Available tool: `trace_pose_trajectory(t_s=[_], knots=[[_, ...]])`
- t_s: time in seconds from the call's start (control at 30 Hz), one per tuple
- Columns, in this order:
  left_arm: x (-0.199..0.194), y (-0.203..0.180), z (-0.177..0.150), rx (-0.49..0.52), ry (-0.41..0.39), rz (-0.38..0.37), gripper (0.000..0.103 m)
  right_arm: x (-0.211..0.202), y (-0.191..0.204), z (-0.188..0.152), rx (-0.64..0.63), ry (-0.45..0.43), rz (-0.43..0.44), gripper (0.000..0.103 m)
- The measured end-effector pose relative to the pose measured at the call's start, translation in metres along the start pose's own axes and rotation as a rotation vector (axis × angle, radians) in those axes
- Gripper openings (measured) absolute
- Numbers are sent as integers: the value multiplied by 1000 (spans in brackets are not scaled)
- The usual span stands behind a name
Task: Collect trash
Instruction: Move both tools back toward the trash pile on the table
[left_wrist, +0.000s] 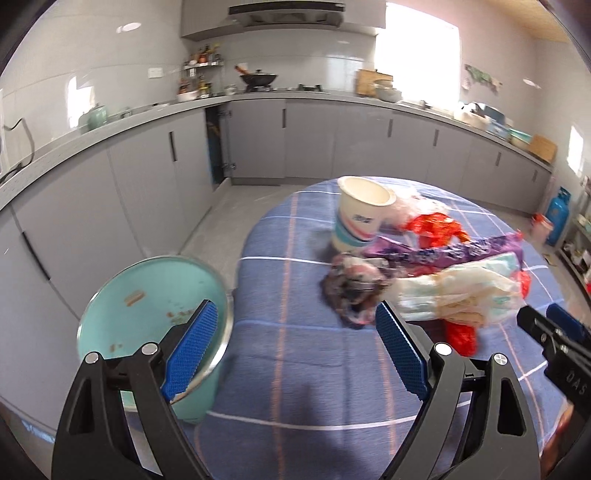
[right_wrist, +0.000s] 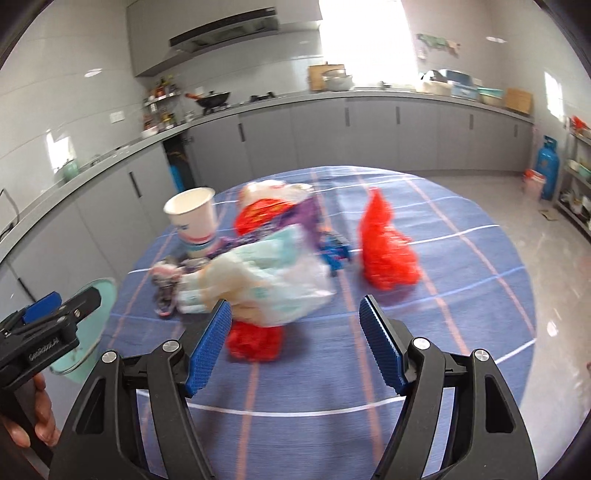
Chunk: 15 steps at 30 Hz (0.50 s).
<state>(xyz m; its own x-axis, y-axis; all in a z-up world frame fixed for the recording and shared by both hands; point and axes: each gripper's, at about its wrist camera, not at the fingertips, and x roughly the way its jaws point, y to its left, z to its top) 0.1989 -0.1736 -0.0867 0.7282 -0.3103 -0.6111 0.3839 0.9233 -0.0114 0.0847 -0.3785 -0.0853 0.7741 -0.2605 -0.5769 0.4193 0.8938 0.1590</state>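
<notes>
We hold the left gripper (left_wrist: 295, 339) and right gripper (right_wrist: 293, 334) with fingers spread apart, gripping nothing. The trash pile (right_wrist: 258, 266) sits mid-table, well inside the round tablecloth (left_wrist: 295, 387) edge; bare cloth lies near us. The teal bin (left_wrist: 147, 295) stands just beside the table's left edge.

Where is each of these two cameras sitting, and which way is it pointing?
Left wrist view: on the left gripper, looking along its open blue fingers across the blue checked table at the trash pile, teal bin on its left.
Right wrist view: on the right gripper, fingers open, facing the white plastic bag; a hand shows.
Both see the paper cup and each other's gripper.
</notes>
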Motion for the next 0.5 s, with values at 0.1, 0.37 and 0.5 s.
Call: trace_pose_trajectory(t_s=[0.1,0.37,0.5], knots=[[4,-16,-2,38,8,-18,86,-1,-20,3,24,-6,-33,71],[18,-35,-3,68,37,-6,86,5,-41,9,55,-8,-26,71],[21,-32,-2,54,36,-18,82,9,-60,14,88,-12,-60,65]])
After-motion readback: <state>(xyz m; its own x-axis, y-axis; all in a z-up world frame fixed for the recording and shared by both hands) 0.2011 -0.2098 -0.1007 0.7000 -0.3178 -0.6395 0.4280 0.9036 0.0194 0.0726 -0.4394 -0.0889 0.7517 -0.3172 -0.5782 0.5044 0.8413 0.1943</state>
